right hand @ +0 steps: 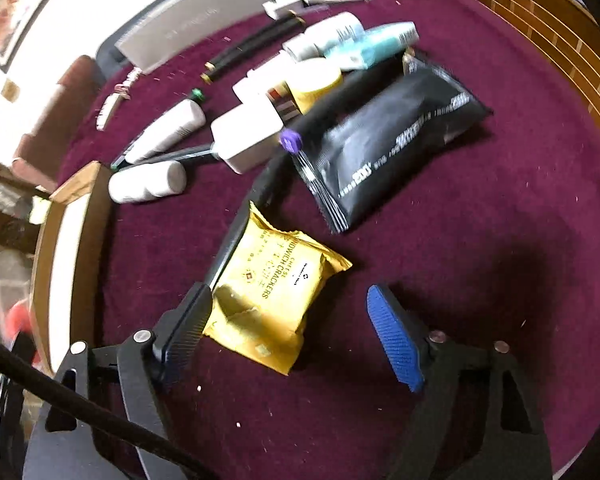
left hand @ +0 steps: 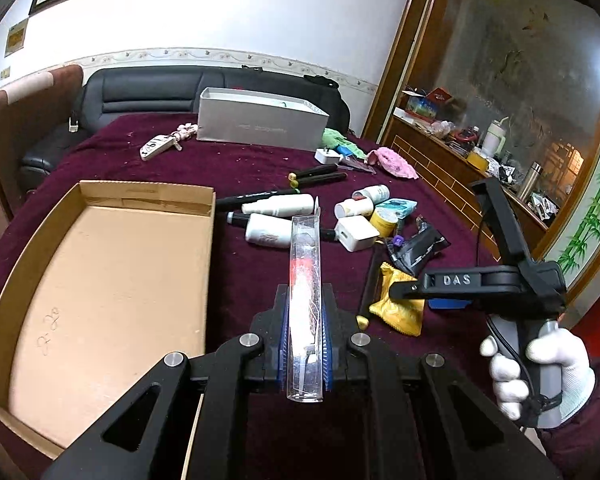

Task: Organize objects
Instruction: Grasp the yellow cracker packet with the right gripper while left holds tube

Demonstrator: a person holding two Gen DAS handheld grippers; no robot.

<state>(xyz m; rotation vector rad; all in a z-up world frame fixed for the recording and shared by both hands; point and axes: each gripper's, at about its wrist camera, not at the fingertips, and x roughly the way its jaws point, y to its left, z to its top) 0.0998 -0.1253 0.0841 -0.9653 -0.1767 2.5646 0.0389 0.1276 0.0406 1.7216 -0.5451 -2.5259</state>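
The left gripper [left hand: 305,346] is pressed together on a clear plastic case [left hand: 306,280], a long narrow transparent box with something white and red inside; the case stands on edge between the blue pads and juts away from the camera toward twelve o'clock. At nine o'clock of this gripper lies an open cardboard tray [left hand: 112,280], bare inside, on the maroon tablecloth [left hand: 252,160].

The right gripper [right hand: 296,336] is spread, its jaws apart with nothing pinched. A yellow cracker packet [right hand: 276,292] lies on the cloth between the pads, its torn corner just beside the left pad; whether that pad touches it cannot be told. The right blue pad stands clear of it. In the left wrist view the same gripper appears at three o'clock, held by a white-gloved hand [left hand: 540,376].

Outward from the packet, at one o'clock, lies a black foil pouch [right hand: 392,136]. A black marker with a purple cap [right hand: 292,140] runs along the pouch's left edge. At eleven o'clock sit a white charger [right hand: 248,136] and two white bottles [right hand: 148,180]. Farther on, near twelve, are a yellow tub [right hand: 316,80] and a teal tube [right hand: 380,44]. A grey box [left hand: 260,120] stands at the far edge of the table before a black sofa [left hand: 148,92].
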